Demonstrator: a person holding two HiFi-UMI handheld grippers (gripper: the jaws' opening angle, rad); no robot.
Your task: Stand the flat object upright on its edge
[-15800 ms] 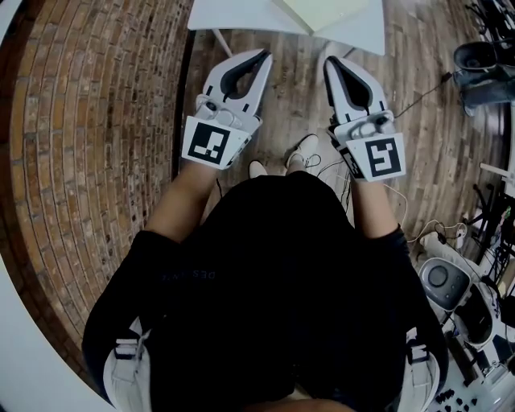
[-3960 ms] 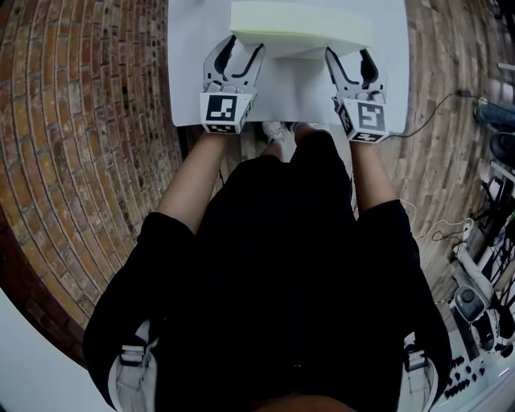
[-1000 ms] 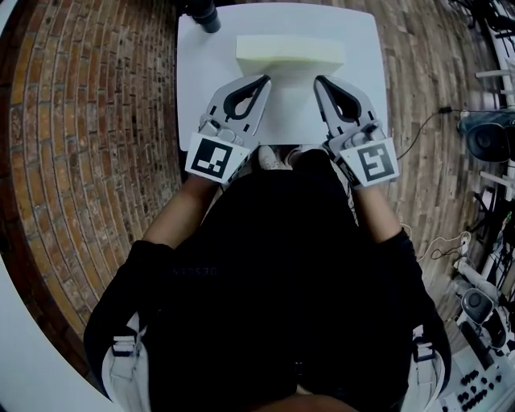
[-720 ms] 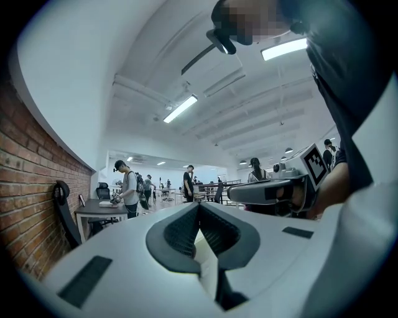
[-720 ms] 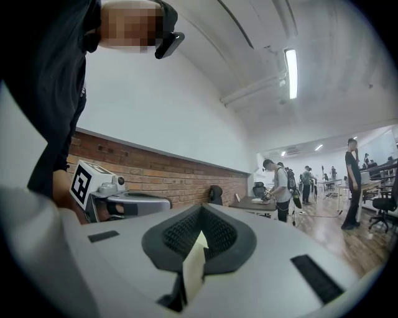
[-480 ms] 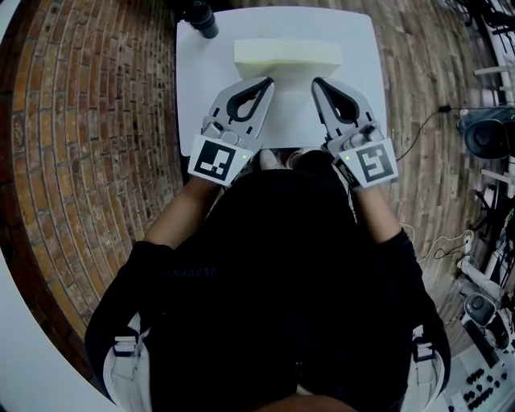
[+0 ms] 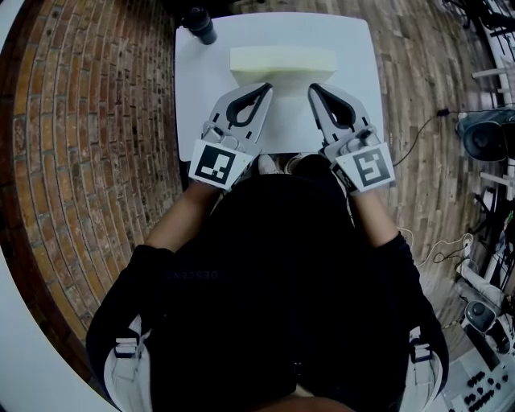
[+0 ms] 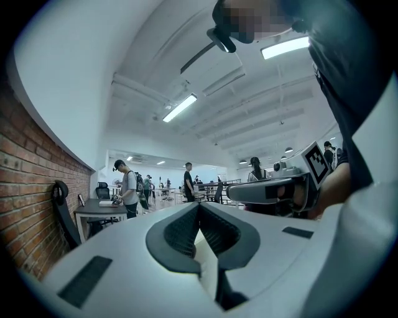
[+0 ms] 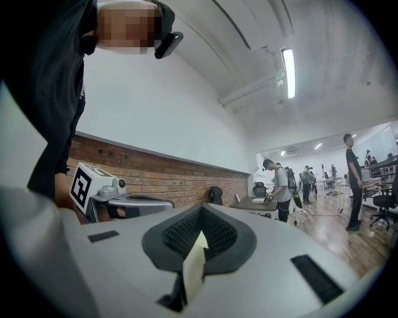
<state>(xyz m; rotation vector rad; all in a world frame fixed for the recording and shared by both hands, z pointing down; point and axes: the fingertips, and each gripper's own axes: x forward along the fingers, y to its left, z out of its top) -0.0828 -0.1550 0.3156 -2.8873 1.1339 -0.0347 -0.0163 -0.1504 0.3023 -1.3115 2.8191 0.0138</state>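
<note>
A pale yellow foam slab (image 7: pixel 282 60) lies across the far half of the small white table (image 7: pixel 197 96); I cannot tell whether it is flat or on edge. My left gripper (image 7: pixel 268 86) and right gripper (image 7: pixel 312 87) lie level over the table, angled inward, with their tips at the slab's near side. Both are shut with nothing gripped. In the left gripper view the left gripper (image 8: pixel 199 205) has its jaws together, and a cream sliver shows in the slit. The right gripper view shows the right gripper (image 9: pixel 200 208) the same way.
A dark cylinder (image 7: pixel 199 24) stands at the table's far left corner. Brick-patterned floor (image 7: pixel 88 145) surrounds the table. Equipment and cables (image 7: pixel 483 137) sit to the right. The person's shoes (image 7: pixel 273 163) are at the table's near edge. People stand far off in the room (image 8: pixel 129 189).
Both grippers have edged slightly closer to the slab's near side. Their jaws stayed shut.
</note>
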